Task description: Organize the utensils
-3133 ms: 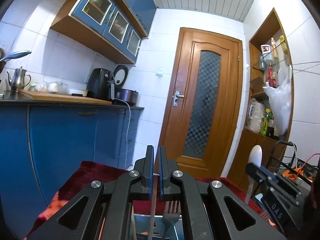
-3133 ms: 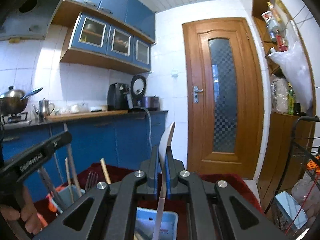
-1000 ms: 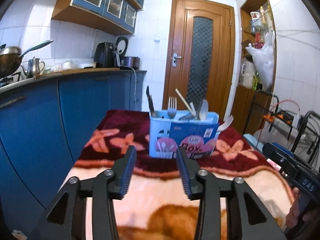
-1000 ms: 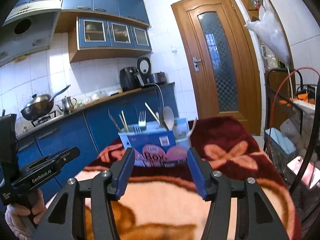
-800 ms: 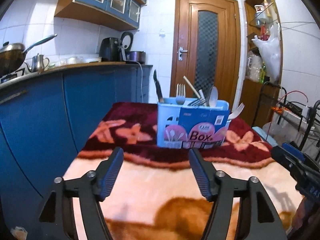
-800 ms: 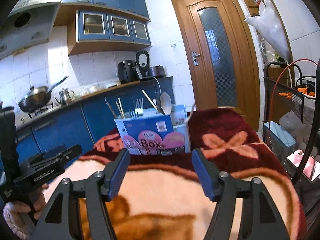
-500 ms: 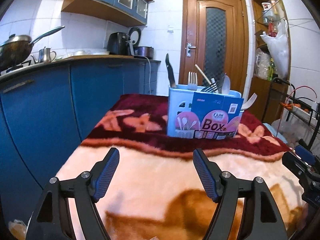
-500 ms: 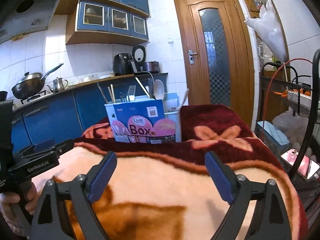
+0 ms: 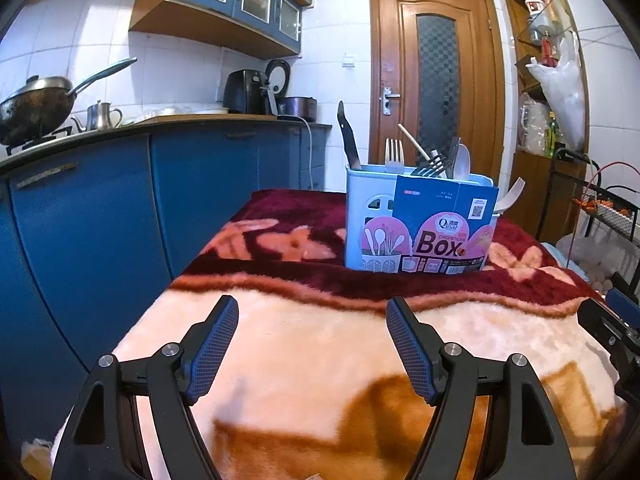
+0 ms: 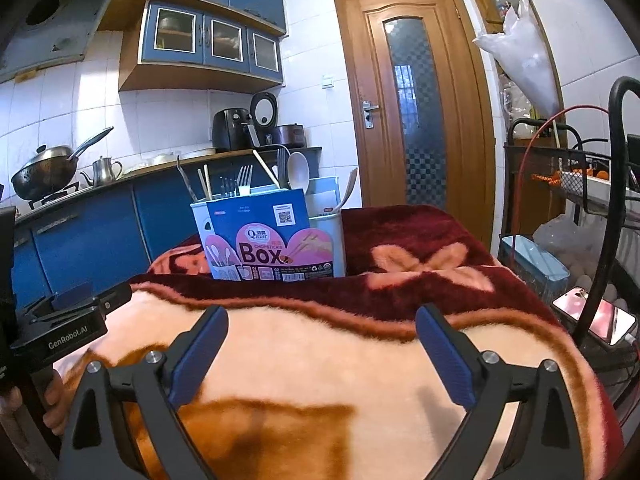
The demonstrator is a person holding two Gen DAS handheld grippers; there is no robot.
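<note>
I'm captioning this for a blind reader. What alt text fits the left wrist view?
The left gripper hangs open and empty over a blanket-covered table. Farther back on the table stands a light blue utensil holder with forks, a spoon and a knife upright in it. Blue kitchen cabinets line the left, a wooden door behind.

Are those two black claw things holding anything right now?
No. The left gripper is open and empty; the right gripper is opening, also empty. The utensils stand in the blue box.
</note>
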